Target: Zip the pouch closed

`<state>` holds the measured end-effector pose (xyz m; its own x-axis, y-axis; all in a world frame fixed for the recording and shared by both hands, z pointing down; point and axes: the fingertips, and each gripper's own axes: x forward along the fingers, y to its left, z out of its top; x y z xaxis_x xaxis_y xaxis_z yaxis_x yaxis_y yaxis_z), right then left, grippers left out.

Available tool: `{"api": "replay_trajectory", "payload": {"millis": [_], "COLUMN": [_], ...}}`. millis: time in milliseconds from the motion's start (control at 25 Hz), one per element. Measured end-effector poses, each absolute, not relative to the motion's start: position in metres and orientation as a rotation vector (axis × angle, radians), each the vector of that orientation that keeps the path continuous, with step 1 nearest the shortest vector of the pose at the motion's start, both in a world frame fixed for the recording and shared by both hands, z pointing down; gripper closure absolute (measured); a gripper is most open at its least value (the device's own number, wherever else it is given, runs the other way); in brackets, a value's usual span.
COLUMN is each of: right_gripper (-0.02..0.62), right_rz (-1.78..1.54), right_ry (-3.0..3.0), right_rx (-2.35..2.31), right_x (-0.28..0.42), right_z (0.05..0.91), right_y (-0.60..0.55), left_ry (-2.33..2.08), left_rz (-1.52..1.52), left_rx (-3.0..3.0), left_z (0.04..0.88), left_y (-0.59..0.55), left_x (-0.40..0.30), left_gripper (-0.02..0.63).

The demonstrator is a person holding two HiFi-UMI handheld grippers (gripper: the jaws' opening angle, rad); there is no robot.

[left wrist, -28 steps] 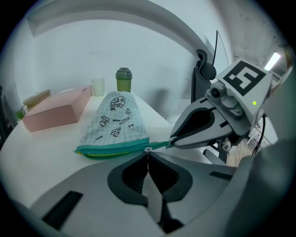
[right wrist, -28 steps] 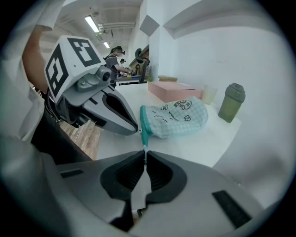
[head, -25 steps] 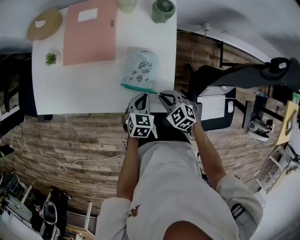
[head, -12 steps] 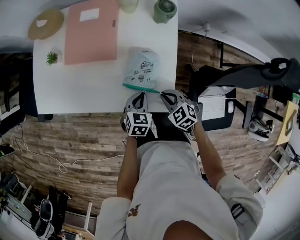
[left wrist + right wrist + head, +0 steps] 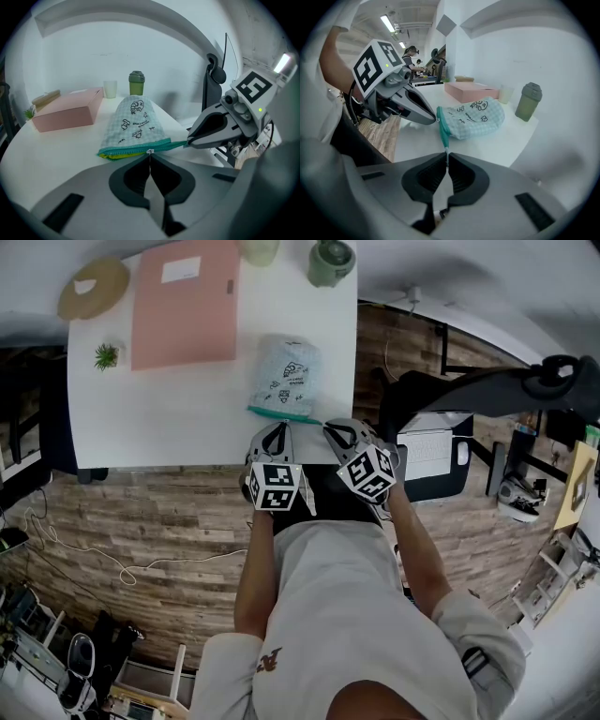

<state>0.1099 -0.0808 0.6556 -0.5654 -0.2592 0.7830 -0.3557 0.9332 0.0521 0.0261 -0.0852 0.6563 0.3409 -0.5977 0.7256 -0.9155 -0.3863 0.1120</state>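
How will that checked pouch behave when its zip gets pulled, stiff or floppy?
Probably floppy: the pouch is cloth and bulges softly. It looks light, so it would likely slide on the smooth table unless one end is pinned, as the right gripper does.

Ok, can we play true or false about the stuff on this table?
1. The pouch lies on a white table. True.
2. The green bottle has tipped over. False: it stands upright at the table's far edge.
3. Both grippers are wide open. False: the left gripper and the right gripper are shut, each pinching the pouch's teal zipper edge.
4. The pink box lies apart from the pouch. True.
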Motion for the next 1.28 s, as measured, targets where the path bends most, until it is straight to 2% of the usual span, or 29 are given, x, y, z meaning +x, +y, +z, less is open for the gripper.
{"api": "replay_trajectory", "payload": {"millis": [1280], "right_gripper": [0.578], "right_rz": [0.145], "right_ry": [-2.172], "right_rx": [0.473], "right_x": [0.122], "right_z": [0.657], "right_y": [-0.084], "left_ry": [-1.386], "left_rz": [0.808], "left_rx": [2.046], "left_z": [0.656], "left_y": [-0.09], "left_x": [-0.005], "left_gripper": [0.607]}}
